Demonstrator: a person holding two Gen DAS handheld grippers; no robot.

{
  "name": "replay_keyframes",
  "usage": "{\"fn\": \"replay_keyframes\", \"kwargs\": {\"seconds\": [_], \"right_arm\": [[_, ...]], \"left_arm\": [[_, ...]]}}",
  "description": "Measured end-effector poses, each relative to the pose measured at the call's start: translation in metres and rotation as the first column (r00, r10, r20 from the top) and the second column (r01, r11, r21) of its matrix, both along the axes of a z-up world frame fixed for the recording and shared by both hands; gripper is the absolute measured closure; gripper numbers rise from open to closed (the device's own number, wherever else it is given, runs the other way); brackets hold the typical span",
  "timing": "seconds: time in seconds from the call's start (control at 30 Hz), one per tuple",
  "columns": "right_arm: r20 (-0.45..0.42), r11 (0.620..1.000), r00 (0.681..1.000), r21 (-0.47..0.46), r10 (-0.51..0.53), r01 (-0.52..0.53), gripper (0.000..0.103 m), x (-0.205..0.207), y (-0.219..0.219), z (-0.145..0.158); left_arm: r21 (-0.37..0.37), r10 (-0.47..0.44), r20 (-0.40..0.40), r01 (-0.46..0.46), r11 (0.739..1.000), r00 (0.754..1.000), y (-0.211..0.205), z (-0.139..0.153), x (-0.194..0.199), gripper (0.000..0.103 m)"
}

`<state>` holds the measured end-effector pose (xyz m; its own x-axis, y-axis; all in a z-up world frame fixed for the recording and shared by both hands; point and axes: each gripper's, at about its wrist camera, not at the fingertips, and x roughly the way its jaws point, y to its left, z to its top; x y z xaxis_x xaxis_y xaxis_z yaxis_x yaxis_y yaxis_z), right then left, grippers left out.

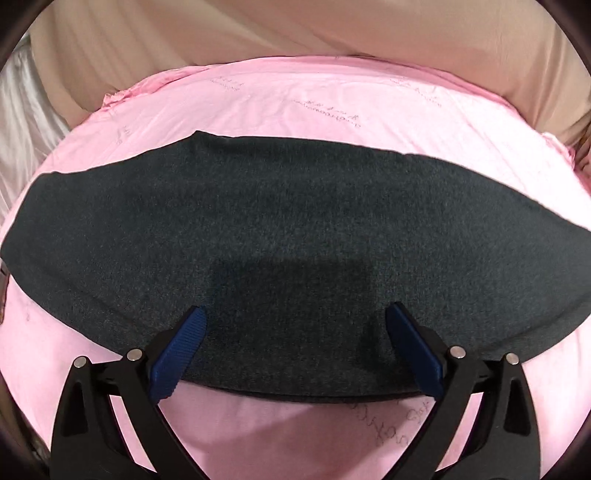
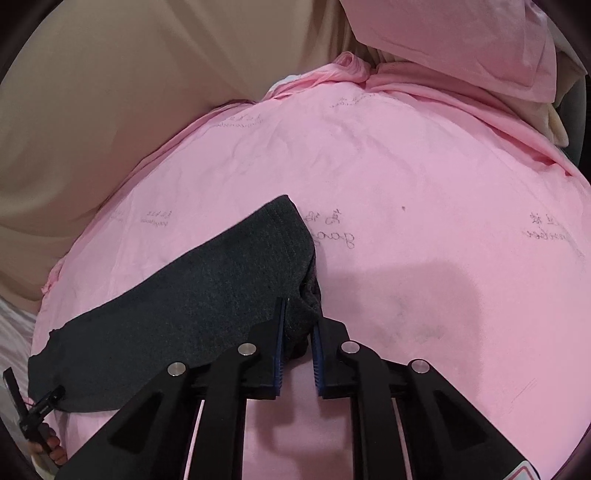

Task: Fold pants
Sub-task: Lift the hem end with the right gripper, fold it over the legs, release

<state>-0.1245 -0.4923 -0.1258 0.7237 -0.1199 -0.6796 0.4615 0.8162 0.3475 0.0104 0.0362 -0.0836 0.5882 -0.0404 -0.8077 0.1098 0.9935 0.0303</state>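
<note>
Dark grey knit pants (image 1: 280,229): laid flat across the pink printed bedsheet (image 1: 295,107), lengthwise left to right in the left wrist view. Sheet shows before and behind them. Beige draped fabric (image 1: 258,33): behind the sheet's far edge. Left hand-held gripper (image 1: 295,314): over the pants' near edge, jaws spread apart. Right hand-held gripper (image 2: 300,314): at the pants' right end, jaws close on a bunched fold there; bare sheet to its right.
</note>
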Motion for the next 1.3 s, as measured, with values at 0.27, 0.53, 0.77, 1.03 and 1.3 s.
{"fn": "replay_keyframes", "kwargs": {"seconds": [0.27, 0.53, 0.77, 1.03, 1.3], "right_arm": [[-0.019, 0.994, 0.997, 0.07, -0.079, 0.08, 0.07, 0.005, -0.009, -0.019], [0.098, 0.995, 0.994, 0.081, 0.053, -0.061, 0.091, 0.024, 0.043, 0.037], [0.16, 0.887, 0.872, -0.07, 0.462, -0.457, 0.091, 0.103, 0.213, 0.101], [0.03, 0.694, 0.694, -0.029, 0.72, -0.719, 0.091, 0.175, 0.366, 0.043], [-0.082, 0.676, 0.674, -0.011, 0.734, -0.737, 0.092, 0.188, 0.409, 0.0]], "left_arm": [[-0.025, 0.005, -0.005, -0.006, 1.0, 1.0, 0.037, -0.002, -0.002, 0.008], [-0.018, -0.043, 0.002, 0.043, 0.999, 0.999, 0.04, -0.005, -0.007, 0.006], [-0.044, -0.047, 0.014, 0.048, 0.998, 0.999, 0.042, -0.005, -0.009, 0.005], [-0.096, -0.06, 0.044, 0.064, 0.993, 0.997, 0.052, -0.001, -0.019, 0.005], [-0.13, -0.089, 0.071, 0.097, 0.987, 0.993, 0.064, 0.001, -0.034, 0.005]]}}
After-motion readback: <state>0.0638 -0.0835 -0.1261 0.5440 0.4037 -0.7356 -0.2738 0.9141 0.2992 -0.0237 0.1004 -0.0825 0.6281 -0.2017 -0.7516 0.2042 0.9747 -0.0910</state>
